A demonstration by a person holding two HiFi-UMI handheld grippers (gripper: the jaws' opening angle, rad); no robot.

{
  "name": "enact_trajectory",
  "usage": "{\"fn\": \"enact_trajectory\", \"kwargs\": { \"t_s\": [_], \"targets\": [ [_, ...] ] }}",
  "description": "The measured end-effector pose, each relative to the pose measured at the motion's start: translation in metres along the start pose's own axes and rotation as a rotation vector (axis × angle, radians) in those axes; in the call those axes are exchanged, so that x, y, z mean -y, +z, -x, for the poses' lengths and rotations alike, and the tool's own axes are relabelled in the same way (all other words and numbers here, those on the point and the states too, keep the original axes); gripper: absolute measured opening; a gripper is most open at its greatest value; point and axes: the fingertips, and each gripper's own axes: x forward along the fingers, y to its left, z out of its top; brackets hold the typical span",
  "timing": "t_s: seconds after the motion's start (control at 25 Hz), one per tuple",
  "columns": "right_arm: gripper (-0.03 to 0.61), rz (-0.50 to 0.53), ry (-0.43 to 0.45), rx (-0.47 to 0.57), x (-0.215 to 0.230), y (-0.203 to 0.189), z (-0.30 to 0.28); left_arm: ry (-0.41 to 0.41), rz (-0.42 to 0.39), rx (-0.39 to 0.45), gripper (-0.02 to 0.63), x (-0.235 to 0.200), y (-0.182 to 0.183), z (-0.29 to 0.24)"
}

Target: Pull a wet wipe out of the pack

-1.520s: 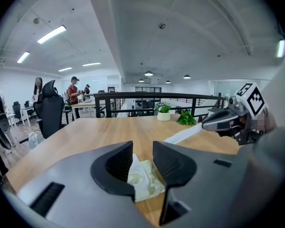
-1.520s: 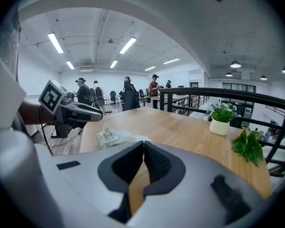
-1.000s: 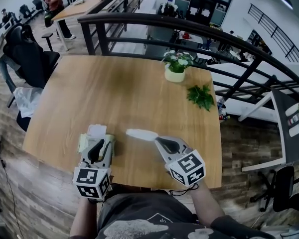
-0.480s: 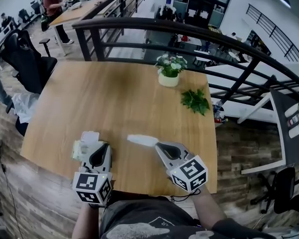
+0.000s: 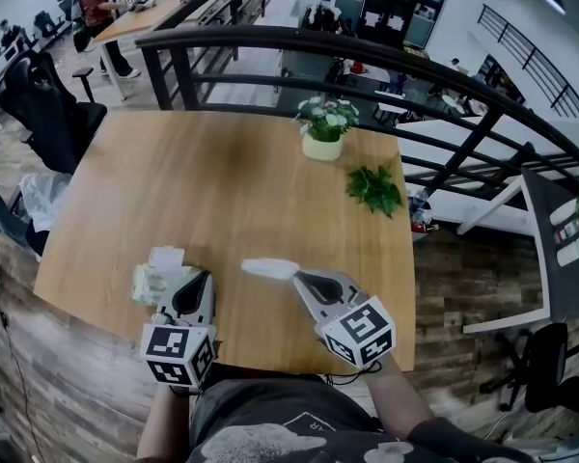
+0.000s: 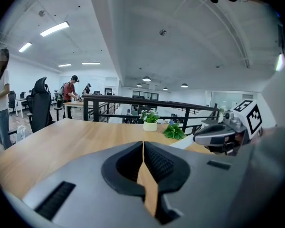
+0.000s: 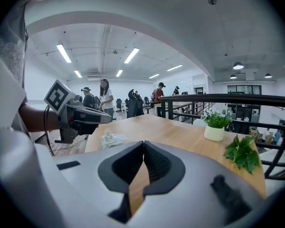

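Head view: the pale green soft wipe pack is lying near the front edge of the light wooden table, just left of the left gripper. The right gripper is clamping a white wet wipe.

Left gripper view — its jaws, having just been closing, are meeting on nothing.

Right gripper view — its jaws are pressing together.

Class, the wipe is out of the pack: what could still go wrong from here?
1. The wet wipe juts from the very tips of the right gripper's jaws, so it may slip free.
2. The left gripper's jaws have just closed on nothing beside the pack, which lies unheld near the table's edge and could be knocked off.
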Motion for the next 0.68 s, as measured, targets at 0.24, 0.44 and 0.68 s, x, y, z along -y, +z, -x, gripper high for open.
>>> {"fn": "enact_trajectory", "kwargs": {
  "t_s": [0.24,0.44,0.68],
  "targets": [
    [0.026,0.012,0.003,0.001,0.0020,0.0009,-0.0025,0.008,0.004,-0.005,0.015,-0.0009,-0.0037,-0.0021],
    [0.026,0.010,0.006,-0.005,0.0003,0.0004,-0.0044,0.005,0.001,-0.013,0.015,-0.0022,-0.0042,-0.0039],
    [0.026,0.031,0.022,-0.012,-0.0045,-0.0014,-0.0089,0.002,0.000,-0.025,0.014,-0.0029,-0.0105,-0.0055]
  ]
}}
